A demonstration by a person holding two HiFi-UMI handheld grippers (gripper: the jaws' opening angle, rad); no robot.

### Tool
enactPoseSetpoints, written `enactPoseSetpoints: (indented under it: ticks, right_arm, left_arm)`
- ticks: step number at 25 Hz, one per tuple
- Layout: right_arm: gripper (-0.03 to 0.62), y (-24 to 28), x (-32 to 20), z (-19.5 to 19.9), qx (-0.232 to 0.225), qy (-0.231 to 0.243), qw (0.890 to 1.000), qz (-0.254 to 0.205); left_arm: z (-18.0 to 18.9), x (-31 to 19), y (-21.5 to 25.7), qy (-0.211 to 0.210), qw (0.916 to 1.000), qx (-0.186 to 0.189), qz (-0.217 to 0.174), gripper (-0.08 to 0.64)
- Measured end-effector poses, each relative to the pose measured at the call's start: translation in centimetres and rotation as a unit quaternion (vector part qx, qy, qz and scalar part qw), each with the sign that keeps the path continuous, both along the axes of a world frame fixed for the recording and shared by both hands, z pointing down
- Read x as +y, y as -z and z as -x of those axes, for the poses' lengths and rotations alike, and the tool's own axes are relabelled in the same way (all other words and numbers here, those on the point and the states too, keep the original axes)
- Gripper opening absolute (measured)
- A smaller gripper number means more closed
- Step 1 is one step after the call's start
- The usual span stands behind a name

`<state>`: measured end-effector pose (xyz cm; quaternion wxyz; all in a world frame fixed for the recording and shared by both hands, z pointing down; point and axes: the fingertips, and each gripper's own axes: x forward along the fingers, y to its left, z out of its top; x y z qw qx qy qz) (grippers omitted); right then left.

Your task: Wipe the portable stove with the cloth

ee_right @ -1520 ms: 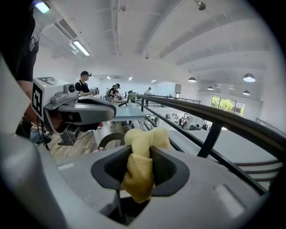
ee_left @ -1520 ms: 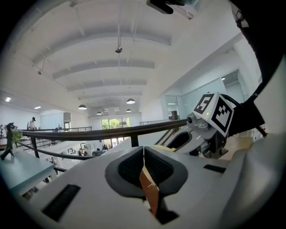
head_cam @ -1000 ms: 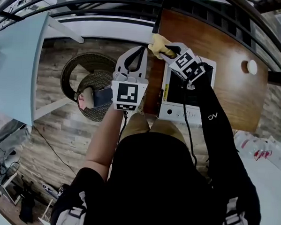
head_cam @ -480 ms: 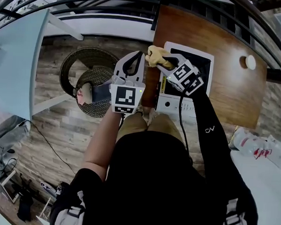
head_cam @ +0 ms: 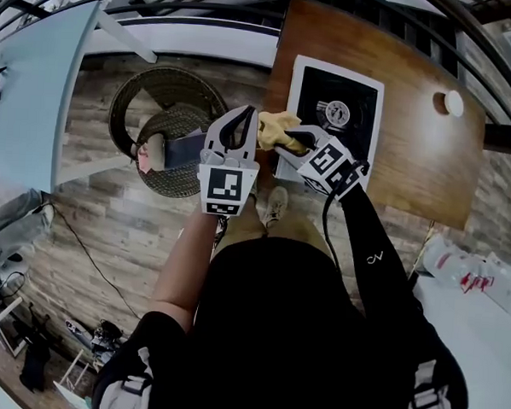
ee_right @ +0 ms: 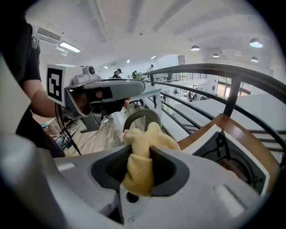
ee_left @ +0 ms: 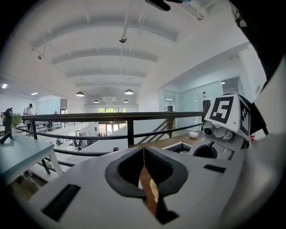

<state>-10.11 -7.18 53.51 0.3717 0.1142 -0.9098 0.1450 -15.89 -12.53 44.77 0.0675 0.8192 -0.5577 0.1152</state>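
The portable stove (head_cam: 306, 89) is white with a black top and a round burner (head_cam: 334, 114); it lies on the brown wooden table (head_cam: 416, 156). A yellow cloth (head_cam: 275, 128) is bunched at the stove's near left edge, and my right gripper (head_cam: 285, 138) is shut on it. In the right gripper view the cloth (ee_right: 144, 152) fills the jaws of that gripper (ee_right: 142, 157), with the stove (ee_right: 232, 154) to the right. My left gripper (head_cam: 241, 115) hovers left of the cloth, off the table edge, shut with nothing in it (ee_left: 143, 150).
A round wicker chair (head_cam: 170, 131) holding some items stands on the wood floor left of the table. A small white round object (head_cam: 453, 103) sits at the table's far right. Black railings (ee_left: 129, 117) run beyond the table's far side.
The right gripper has drawn the cloth back along the stove's left side, from its far corner toward me. More of the stove top shows. The left gripper stayed beside it.
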Motion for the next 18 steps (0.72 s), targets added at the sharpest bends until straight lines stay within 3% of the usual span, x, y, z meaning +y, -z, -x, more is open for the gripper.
enactPoseSetpoints:
  ticks: [11, 18]
  right_arm:
    - [0.124, -0.1, 12.0, 0.2, -0.028, 0.051, 0.997, 0.06]
    - [0.124, 1.6, 11.3, -1.7, -0.053, 0.02, 0.998, 0.019]
  left_arm:
    - [0.0, 5.5, -0.7, 0.017, 0.9998, -0.011, 0.007, 0.012]
    - [-1.7, 6.7, 1.1, 0.014, 0.9997, -0.016, -0.012, 0.012]
